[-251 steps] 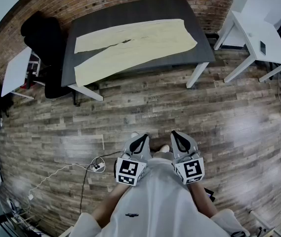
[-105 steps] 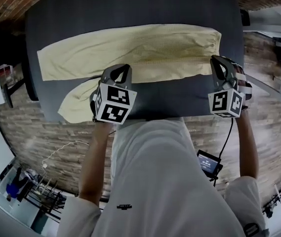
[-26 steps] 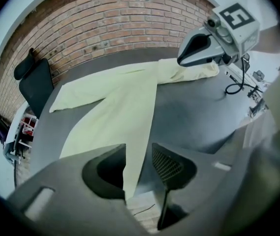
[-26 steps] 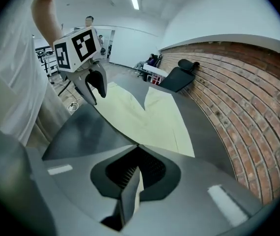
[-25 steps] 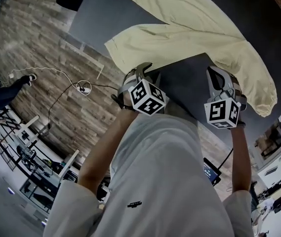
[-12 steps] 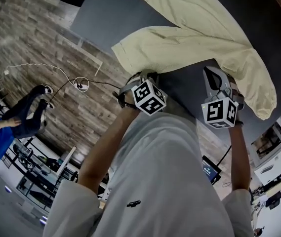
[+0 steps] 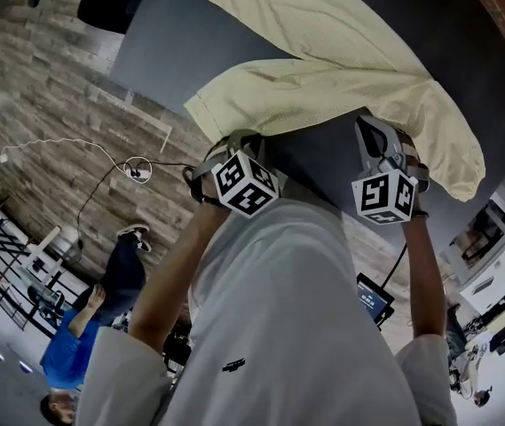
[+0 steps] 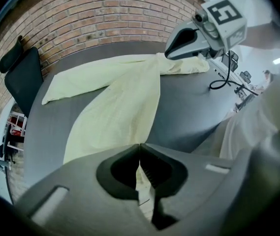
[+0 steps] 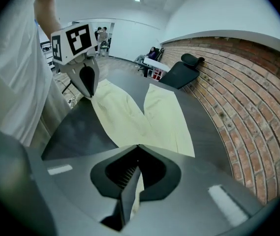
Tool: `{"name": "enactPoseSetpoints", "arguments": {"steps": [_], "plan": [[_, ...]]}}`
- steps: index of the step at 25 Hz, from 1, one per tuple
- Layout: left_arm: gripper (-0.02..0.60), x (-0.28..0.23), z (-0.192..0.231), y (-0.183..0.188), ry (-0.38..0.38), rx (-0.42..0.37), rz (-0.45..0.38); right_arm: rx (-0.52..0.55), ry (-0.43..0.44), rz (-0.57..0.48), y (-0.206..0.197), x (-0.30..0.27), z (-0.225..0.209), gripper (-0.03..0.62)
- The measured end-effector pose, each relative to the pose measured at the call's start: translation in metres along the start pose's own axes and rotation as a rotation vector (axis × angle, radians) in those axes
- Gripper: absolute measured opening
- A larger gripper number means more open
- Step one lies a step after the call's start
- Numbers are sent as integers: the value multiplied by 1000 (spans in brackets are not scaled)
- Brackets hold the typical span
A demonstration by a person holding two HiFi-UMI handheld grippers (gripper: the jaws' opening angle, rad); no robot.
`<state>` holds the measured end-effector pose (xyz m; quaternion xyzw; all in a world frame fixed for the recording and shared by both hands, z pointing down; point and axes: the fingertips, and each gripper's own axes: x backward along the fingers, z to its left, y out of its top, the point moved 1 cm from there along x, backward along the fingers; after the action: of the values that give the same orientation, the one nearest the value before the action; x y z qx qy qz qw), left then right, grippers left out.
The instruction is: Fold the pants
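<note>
No fold made yet: the pants [image 7: 341, 60] lie flat on the table [image 7: 159, 47] with the legs splayed in a V, the far leg running off toward 11 o'clock in head view. It looks like the grab stage is just done. The left gripper [image 7: 234, 140] has just been closing and pinches the near leg's hem, with cloth between its jaws in its own view. The right gripper [image 7: 378, 133] is clamped on the near edge toward the waist end. From both, the cloth spreads toward 12–1 o'clock. Probably left to do: carry the near leg over the far one, then halve the length.
</note>
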<state>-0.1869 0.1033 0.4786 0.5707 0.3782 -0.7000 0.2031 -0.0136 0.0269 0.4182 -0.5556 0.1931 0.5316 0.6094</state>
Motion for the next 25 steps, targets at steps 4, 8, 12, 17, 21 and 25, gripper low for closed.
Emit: {"name": "enactPoseSetpoints", "arguments": {"steps": [4,8,12,17,21,25], "plan": [[11,22,18,18,28,-28,-27,-6,4,26,-2,-3,-4,76],[11,45,40,38,45,-61,-51,14,-2,64,-4,-12,-8,121],[11,66,61,57,47,-100,-78,30,-1,118,-10,-24,-14,167],[11,85,85,77,63,-150,-100,52,-48,142,-5,-30,-31,6],[11,88,114,93,90,-182,-112,-2,-86,115,9,-30,-58,6],[11,86,152,114,116,-209,-135,-48,-139,86,29,-33,-97,6]]}}
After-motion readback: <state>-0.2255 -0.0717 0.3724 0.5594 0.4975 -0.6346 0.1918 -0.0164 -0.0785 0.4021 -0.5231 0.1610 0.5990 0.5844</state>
